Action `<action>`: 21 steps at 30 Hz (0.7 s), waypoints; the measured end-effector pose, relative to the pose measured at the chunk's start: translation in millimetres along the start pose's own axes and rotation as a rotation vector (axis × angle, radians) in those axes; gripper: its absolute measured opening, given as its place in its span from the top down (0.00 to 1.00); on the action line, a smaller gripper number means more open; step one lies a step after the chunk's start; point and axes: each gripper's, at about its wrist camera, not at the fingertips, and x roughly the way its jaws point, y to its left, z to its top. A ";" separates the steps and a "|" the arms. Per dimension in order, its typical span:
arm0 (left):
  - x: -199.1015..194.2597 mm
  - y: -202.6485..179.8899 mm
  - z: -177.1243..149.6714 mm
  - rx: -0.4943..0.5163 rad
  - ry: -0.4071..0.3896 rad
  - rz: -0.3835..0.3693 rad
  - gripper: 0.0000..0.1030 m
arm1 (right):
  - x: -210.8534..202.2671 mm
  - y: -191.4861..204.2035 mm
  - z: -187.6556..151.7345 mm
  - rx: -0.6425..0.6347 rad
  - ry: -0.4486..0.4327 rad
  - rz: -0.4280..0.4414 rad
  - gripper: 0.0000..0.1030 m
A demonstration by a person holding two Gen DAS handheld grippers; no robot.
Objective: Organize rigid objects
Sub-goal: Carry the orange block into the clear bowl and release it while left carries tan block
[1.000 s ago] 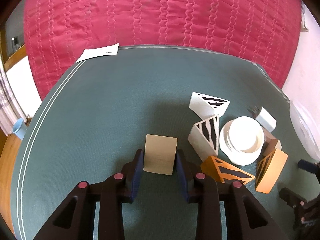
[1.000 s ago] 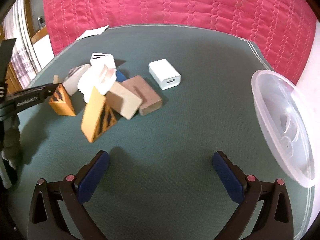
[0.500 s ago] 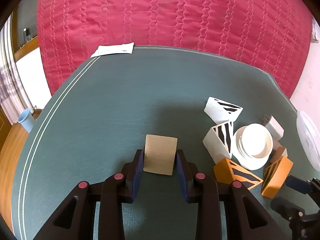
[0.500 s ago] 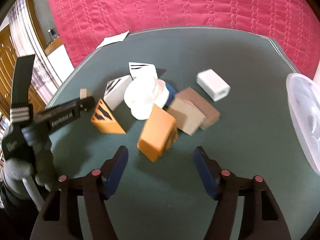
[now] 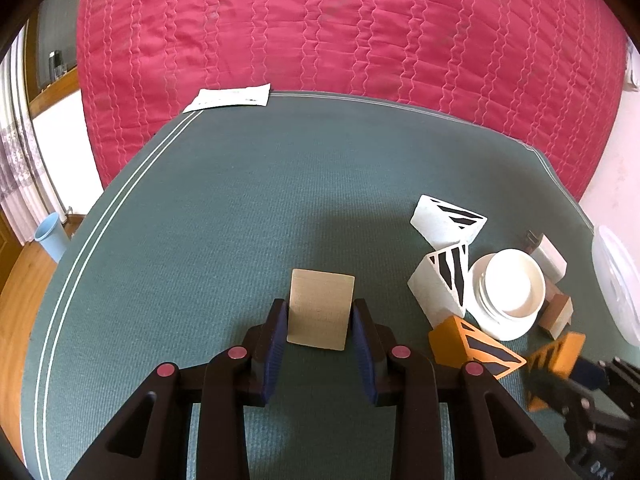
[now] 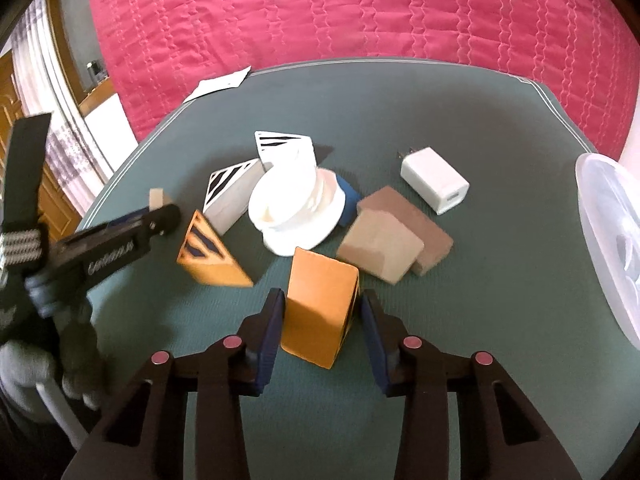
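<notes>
My left gripper (image 5: 320, 320) is shut on a flat beige block (image 5: 322, 304), held just above the green table (image 5: 224, 216). In the right wrist view that block (image 6: 156, 198) shows at the left gripper's tip. My right gripper (image 6: 323, 312) has its jaws closing around an upright orange wedge (image 6: 318, 308). The left pad meets its side and a thin gap remains at the right pad. The same wedge (image 5: 556, 356) appears low on the right of the left wrist view. Close behind it lie a second orange wedge (image 6: 208, 256), two white striped wedges (image 6: 228, 196) and stacked white dishes (image 6: 296, 208).
A beige block (image 6: 380, 246) and a brown block (image 6: 416, 224) lie right of the dishes, with a white charger (image 6: 434, 184) beyond them. A clear plastic lid (image 6: 612, 240) sits at the table's right edge. Paper (image 5: 228, 98) lies at the far edge. A red quilt (image 5: 340, 32) hangs behind.
My right gripper has moved in on the pile and its wide jaws have narrowed around the orange wedge. The left gripper still holds the beige block in place.
</notes>
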 end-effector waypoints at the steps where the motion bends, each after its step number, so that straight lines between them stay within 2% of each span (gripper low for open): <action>1: 0.2 -0.3 0.4 -0.001 -0.001 0.000 0.67 | -3.0 -1.3 -3.6 -0.002 0.000 0.005 0.61; 10: -1.9 0.9 0.6 -0.006 -0.015 -0.003 0.67 | -23.6 -21.0 -19.0 0.036 -0.019 0.009 0.61; 21: -15.9 4.3 -2.6 -0.024 -0.062 -0.015 0.67 | -49.3 -60.9 -22.6 0.132 -0.092 -0.014 0.62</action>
